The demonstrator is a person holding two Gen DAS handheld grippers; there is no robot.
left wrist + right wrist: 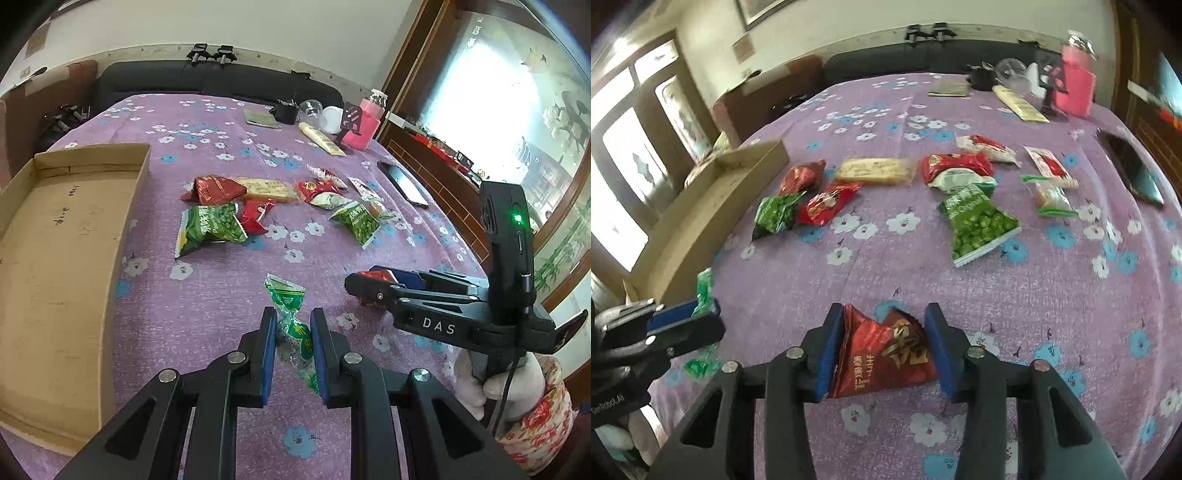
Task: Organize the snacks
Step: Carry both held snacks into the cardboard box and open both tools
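- Left gripper (293, 350): fingers narrow, clamped on a small green candy packet (291, 325), held just above the purple flowered cloth (221, 295).
- Right gripper (884, 350): blue pads either side of a red snack packet (886, 354) w/ gold lettering. Left pad (827, 354) touches the packet; the other pad sits at its far edge, contact there can't be told for sure. Packet is crumpled betw. the pads, low over the cloth.
- Cardboard box (55, 258): open tray, on the cloth's left edge. Both held packets are outside it, to its right; the green one is the nearer.
- Loose snacks right of the box, mid-cloth: green pea bag (208, 229), red bag (214, 190), beige cracker pack (266, 188), red-and-white bag (321, 192), second green pea bag (356, 221).
- Far from the box, at the cloth's back corner: pink bottle (360, 125), clear cup, black holder.
- Phone (402, 182) lies flat near the cloth's right edge.
- A gloved hand (498, 384) w/ floral sleeve holds the right gripper's handle.
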